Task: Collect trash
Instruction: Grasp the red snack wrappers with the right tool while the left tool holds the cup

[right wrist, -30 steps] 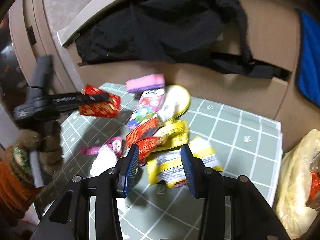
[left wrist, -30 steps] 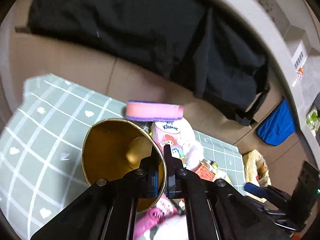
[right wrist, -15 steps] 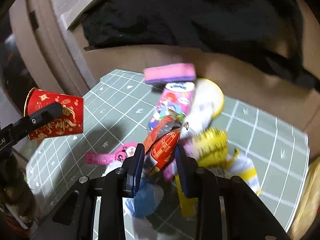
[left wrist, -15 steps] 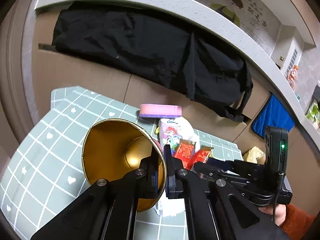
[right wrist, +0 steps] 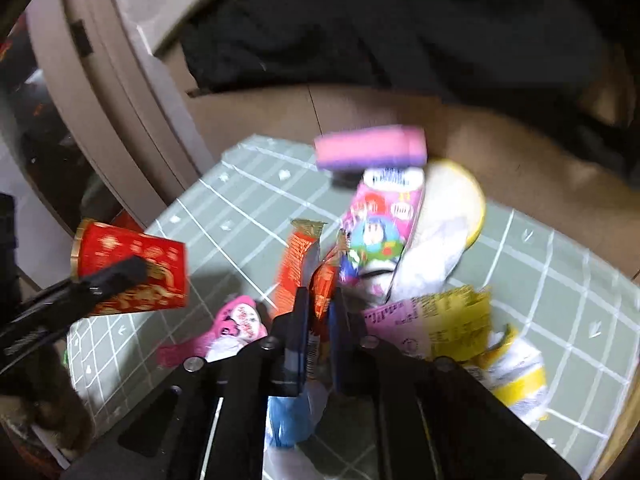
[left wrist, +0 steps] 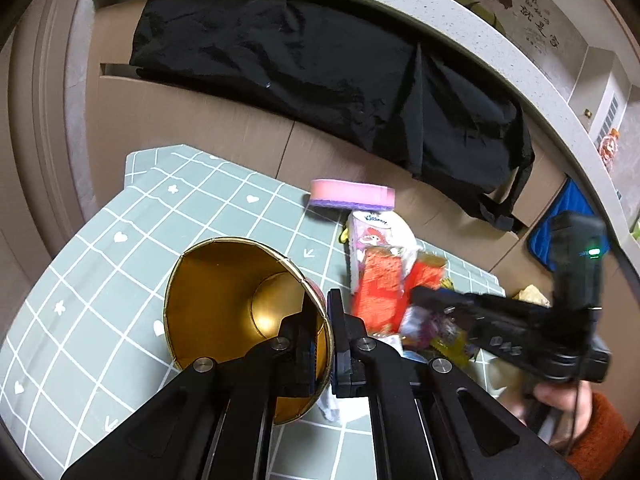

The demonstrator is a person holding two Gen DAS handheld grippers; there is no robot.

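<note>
Left gripper is clamped on the rim of the cup, 1 finger inside the gold lining, 1 outside, and the cup's mouth faces back at the camera. From the right wrist view that cup shows its red and gold outside, lying sideways in the air above the counter's left edge, off to the left of the right gripper.

Right gripper has its fingers pressed together on a red wrapper, which sticks up straight ahead of the tips. In the left wrist view the right gripper reaches in from the right with the blurred wrapper at its tip, just right of the cup.

The trash pile sits right around that gripper: a cartoon tissue pack just ahead and right, a pale, yellow-edged lump beside the pack, a yellow packet to the right, a pink wrapper to the left, something blue under the fingers. A pink sponge lies further ahead, at the counter's far edge. Much of this view is motion-blurred.

Behind the counter, black cloth hangs over a brown box.
</note>
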